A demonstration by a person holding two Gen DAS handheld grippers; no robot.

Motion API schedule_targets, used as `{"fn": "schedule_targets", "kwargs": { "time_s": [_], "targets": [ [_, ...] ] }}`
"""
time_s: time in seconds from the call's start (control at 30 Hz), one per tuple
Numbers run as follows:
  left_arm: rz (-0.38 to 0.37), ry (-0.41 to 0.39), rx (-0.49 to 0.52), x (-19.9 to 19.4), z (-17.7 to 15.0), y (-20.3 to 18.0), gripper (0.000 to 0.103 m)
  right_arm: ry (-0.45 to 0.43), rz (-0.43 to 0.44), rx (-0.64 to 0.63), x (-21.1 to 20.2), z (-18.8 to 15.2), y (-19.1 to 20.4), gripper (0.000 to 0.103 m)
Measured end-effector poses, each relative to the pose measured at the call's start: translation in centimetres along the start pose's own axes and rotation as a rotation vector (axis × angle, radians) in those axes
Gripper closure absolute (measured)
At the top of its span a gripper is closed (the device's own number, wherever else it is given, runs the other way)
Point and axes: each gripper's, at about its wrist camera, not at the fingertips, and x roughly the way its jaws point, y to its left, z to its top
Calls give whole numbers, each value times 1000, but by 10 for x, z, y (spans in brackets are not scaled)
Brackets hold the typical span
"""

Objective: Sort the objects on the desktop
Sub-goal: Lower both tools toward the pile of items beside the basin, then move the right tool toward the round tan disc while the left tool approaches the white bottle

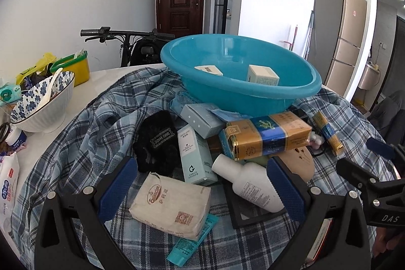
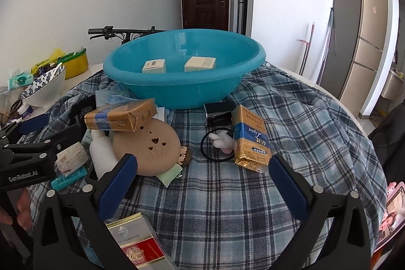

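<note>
A blue basin (image 1: 253,92) (image 2: 187,90) stands on a plaid cloth (image 1: 88,128) (image 2: 291,118) with two small boxes inside. My left gripper (image 1: 200,168) is open over a pile: a beige soap packet (image 1: 172,206), a white bottle (image 1: 248,184), a pale green box (image 1: 196,156) and a gold-blue carton (image 1: 268,134). My right gripper (image 2: 201,166) is open above bare cloth, between a tan round mirror (image 2: 149,148) and a gold-blue cigarette pack (image 2: 250,136). A red-white cigarette pack (image 2: 136,244) lies under its left finger.
A flowered bowl (image 1: 48,103) with a spoon, a yellow container (image 1: 78,67), wipes (image 1: 7,184) and small bottles sit at the table's left. A black headband (image 1: 157,141), teal tube (image 1: 192,242), black hair tie (image 2: 215,146) and black box (image 2: 219,113) lie on the cloth. A bicycle stands behind.
</note>
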Motion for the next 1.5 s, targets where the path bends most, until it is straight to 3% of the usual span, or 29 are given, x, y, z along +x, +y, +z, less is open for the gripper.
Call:
{"fn": "schedule_targets", "kwargs": {
  "time_s": [0.47, 0.63, 0.8, 1.07, 1.37, 1.43, 1.5],
  "targets": [
    [117, 15, -41, 20, 18, 14, 0, 19, 118, 2, 12, 10, 16, 0],
    [113, 44, -63, 29, 16, 21, 0, 32, 180, 68, 23, 19, 17, 0],
    [99, 67, -21, 38, 8, 15, 0, 44, 239, 103, 32, 27, 21, 2],
    [66, 99, -2, 49, 1, 8, 0, 102, 281, 103, 57, 24, 36, 27],
    [49, 93, 1, 48, 1, 8, 0, 70, 361, 169, 56, 21, 26, 57],
    [31, 80, -1, 45, 1, 8, 0, 49, 346, 152, 50, 21, 25, 71],
    [12, 47, -13, 38, 2, 10, 0, 43, 322, 100, 45, 20, 28, 75]
  ]
}}
